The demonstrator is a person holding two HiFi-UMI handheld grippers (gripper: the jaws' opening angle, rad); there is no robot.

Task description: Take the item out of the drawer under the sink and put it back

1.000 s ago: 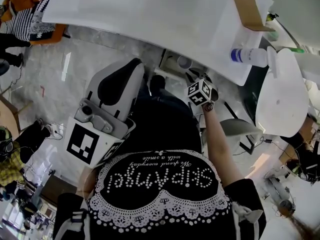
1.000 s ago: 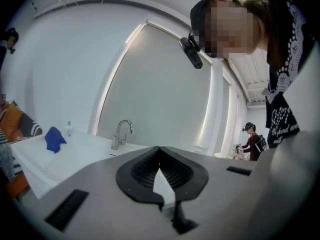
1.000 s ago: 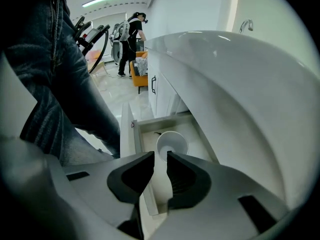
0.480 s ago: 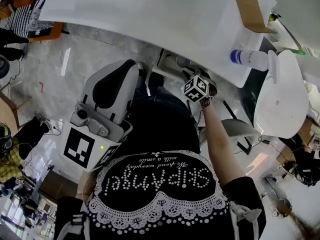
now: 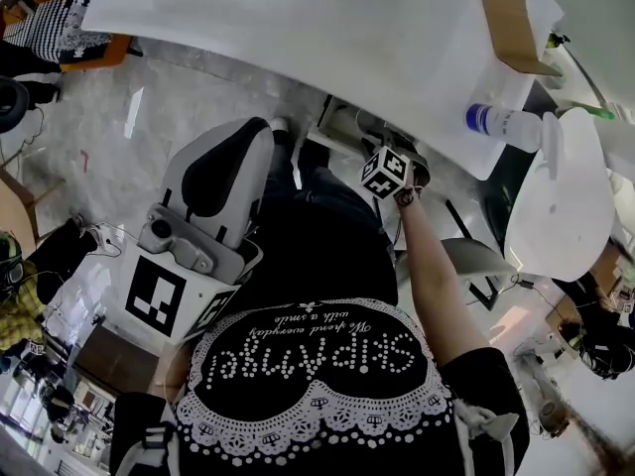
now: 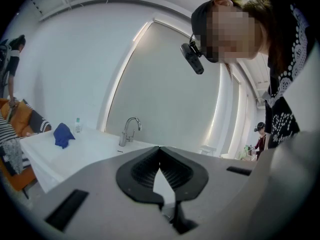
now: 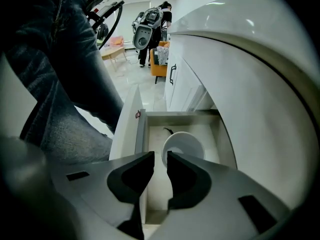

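Observation:
The drawer (image 7: 176, 118) under the white counter (image 5: 298, 28) stands pulled out. A white cup (image 7: 184, 146) lies inside it with its mouth toward me, and a small dark thing rests behind it. My right gripper (image 7: 160, 160) points steeply down over the drawer. Its jaws stand a little apart with nothing pressed between them, and the cup's left rim shows beyond the gap. In the head view only its marker cube (image 5: 386, 173) is visible. My left gripper (image 5: 260, 133) is held out level to the left; its pads (image 6: 150, 166) meet at the tips, holding nothing.
A blue-capped bottle (image 5: 504, 122) and a cardboard box (image 5: 511, 13) sit on the counter's right end. A faucet (image 6: 129, 130) and a blue cloth (image 6: 63, 135) are on the counter. My jeans leg (image 7: 65, 74) is beside the drawer front (image 7: 127, 126). A white rounded fixture (image 5: 561, 196) stands at right.
My right gripper has sunk a little toward the open drawer and rolled slightly. The left gripper stays about where it was.

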